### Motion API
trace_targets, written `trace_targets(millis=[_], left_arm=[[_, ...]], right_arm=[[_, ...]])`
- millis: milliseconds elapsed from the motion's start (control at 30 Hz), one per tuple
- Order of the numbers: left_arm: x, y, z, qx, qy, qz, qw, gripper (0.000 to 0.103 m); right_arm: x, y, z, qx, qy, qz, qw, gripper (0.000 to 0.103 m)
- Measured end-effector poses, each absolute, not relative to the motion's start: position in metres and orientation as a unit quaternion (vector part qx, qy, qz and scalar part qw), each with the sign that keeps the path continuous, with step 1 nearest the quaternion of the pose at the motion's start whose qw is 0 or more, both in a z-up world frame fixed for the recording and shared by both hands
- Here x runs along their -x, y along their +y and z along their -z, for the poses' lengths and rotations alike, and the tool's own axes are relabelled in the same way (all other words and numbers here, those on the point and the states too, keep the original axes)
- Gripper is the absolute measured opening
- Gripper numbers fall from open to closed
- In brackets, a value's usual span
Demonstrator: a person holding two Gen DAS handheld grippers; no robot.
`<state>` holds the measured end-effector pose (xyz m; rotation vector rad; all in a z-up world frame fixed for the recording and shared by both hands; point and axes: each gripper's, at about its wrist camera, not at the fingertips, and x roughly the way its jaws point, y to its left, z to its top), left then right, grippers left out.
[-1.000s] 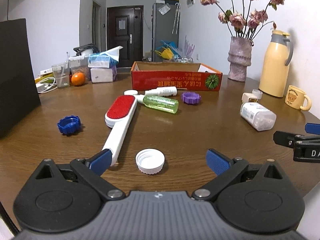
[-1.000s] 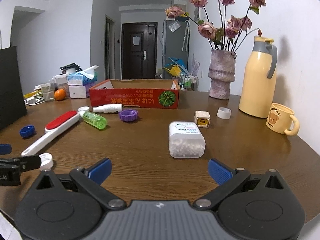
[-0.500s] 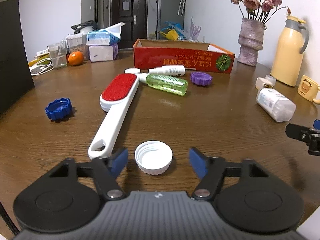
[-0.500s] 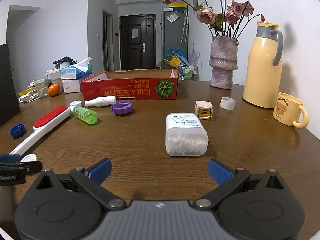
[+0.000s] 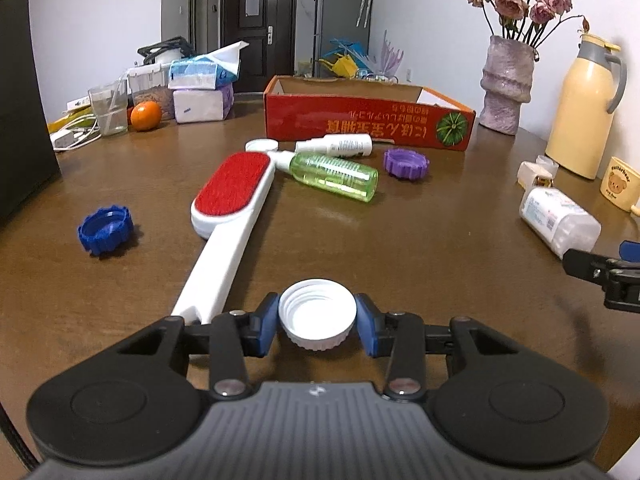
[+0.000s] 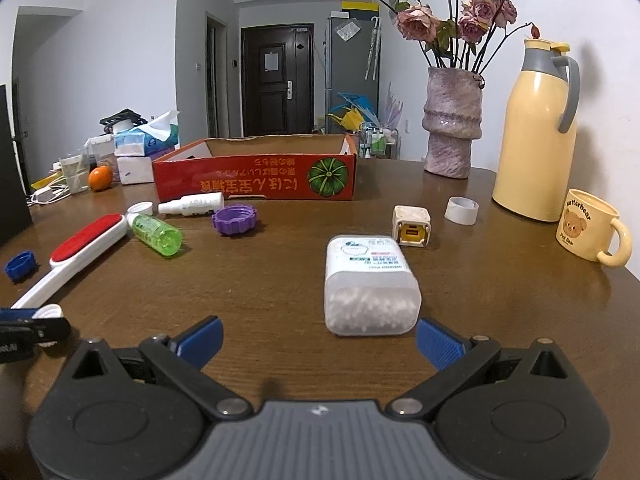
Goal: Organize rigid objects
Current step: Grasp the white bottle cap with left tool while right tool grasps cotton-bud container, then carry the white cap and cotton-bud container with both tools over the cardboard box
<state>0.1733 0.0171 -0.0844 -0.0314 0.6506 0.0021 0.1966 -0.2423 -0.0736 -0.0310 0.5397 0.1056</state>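
A white screw cap (image 5: 317,317) lies open side up on the brown table (image 5: 420,264). My left gripper (image 5: 317,322) is closing around it, and both blue pads touch its sides. A red-and-white lint brush (image 5: 230,196) lies just to its left, beyond a blue cap (image 5: 105,230). Farther back are a green bottle (image 5: 336,176), a white spray bottle (image 5: 336,145) and a purple cap (image 5: 406,163), in front of the red cardboard box (image 5: 368,124). My right gripper (image 6: 318,334) is open, with a clear container of white pellets (image 6: 370,288) just ahead of its fingertips.
A small white charger (image 6: 412,226) and a white ring (image 6: 461,210) lie behind the container. A vase of roses (image 6: 452,128), a yellow thermos (image 6: 534,140) and a bear mug (image 6: 586,226) stand at the right. An orange (image 5: 145,115), a glass and tissue boxes (image 5: 202,92) are at the back left.
The left jaws have gone from wide apart to closed in on the white cap as the gripper moved forward over it. The right gripper has moved closer to the pellet container.
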Motion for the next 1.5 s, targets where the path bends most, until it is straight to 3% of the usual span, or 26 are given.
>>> trace_targets(millis=[500, 1033, 1233, 1333, 1500], left_arm=[[-0.202, 0.026, 0.048, 0.026, 0.288, -0.007, 0.957, 0.041], [-0.235, 0.033, 0.036, 0.028, 0.286, -0.022, 0.958, 0.041], [-0.241, 0.031, 0.037, 0.026, 0.291, -0.021, 0.956, 0.041], [-0.243, 0.031, 0.038, 0.028, 0.293, -0.02, 0.956, 0.041], [-0.243, 0.031, 0.038, 0.029, 0.295, -0.02, 0.955, 0.041]], right_arm=[[-0.246, -0.244, 0.06, 0.041, 0.267, -0.036, 0.962, 0.103], [-0.327, -0.254, 0.085, 0.064, 0.324, -0.031, 0.943, 0.103], [-0.339, -0.259, 0.095, 0.038, 0.343, -0.052, 0.937, 0.085], [-0.339, -0.26, 0.095, 0.026, 0.337, -0.067, 0.939, 0.064], [-0.336, -0.258, 0.094, 0.031, 0.325, -0.066, 0.943, 0.064]])
